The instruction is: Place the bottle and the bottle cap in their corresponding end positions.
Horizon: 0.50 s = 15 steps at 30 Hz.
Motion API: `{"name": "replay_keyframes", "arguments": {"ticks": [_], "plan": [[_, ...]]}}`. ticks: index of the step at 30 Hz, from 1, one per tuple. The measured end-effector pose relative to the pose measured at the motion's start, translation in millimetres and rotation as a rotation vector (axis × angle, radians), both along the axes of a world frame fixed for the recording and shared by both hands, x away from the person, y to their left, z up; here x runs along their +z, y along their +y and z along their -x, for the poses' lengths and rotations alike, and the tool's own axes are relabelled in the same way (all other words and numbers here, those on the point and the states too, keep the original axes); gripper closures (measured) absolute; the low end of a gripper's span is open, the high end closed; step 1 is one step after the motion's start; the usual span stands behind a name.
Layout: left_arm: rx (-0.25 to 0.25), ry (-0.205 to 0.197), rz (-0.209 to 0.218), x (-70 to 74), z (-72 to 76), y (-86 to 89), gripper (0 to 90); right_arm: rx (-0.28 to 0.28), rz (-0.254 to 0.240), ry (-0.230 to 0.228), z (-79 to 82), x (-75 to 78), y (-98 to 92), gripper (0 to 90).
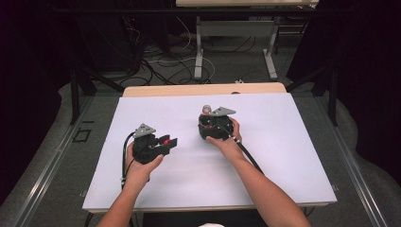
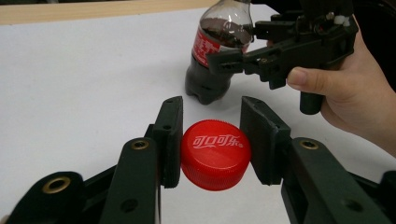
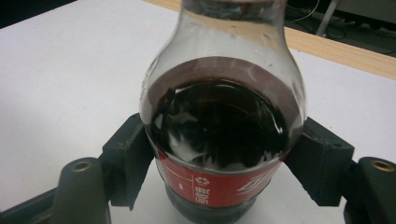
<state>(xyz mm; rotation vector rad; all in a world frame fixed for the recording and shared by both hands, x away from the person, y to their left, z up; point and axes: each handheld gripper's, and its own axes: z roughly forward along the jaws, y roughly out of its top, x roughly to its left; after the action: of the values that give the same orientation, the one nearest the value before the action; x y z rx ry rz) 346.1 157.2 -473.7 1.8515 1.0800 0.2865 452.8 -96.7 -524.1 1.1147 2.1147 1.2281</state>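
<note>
Jaws of the left gripper (image 2: pixel 212 140) are being pressed on a red cap (image 2: pixel 215 154) at lower centre — small, rigid, ribbed; the bottle (image 3: pixel 219 135) — heavy, smooth — is being clamped at its label by the right gripper (image 3: pixel 219 163).

On the table (image 1: pixel 283 161), the bottle (image 2: pixel 212 51) stands behind and right of the cap (image 2: pixel 215 154)

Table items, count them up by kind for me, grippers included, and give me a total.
Grippers: 2, the left gripper and the right gripper
Cola bottles: 1, the bottle
Red caps: 1, the cap
Total: 4
</note>
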Motion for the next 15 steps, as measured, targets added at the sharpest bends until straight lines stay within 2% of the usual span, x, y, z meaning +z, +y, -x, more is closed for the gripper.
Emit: {"name": "replay_keyframes", "arguments": {"ticks": [1,4,9,15], "plan": [[0.000,-0.005,0.001,-3.5,-0.9,-4.0,60.8,0.002,-0.007,0.005,0.1,-0.5,-0.5,25.7],[-0.033,0.019,0.001,-14.0,-3.2,-17.6,60.8,0.004,-0.015,0.014,2.4,-1.8,-3.8,18.3],[-0.089,0.033,0.010,-32.2,-5.8,-42.1,60.8,-0.010,-0.018,0.020,12.2,-3.4,-15.2,15.5],[-0.155,0.038,-0.030,-56.1,-5.2,-69.5,60.7,-0.063,-0.033,0.030,23.3,0.7,-35.4,13.9]]}}
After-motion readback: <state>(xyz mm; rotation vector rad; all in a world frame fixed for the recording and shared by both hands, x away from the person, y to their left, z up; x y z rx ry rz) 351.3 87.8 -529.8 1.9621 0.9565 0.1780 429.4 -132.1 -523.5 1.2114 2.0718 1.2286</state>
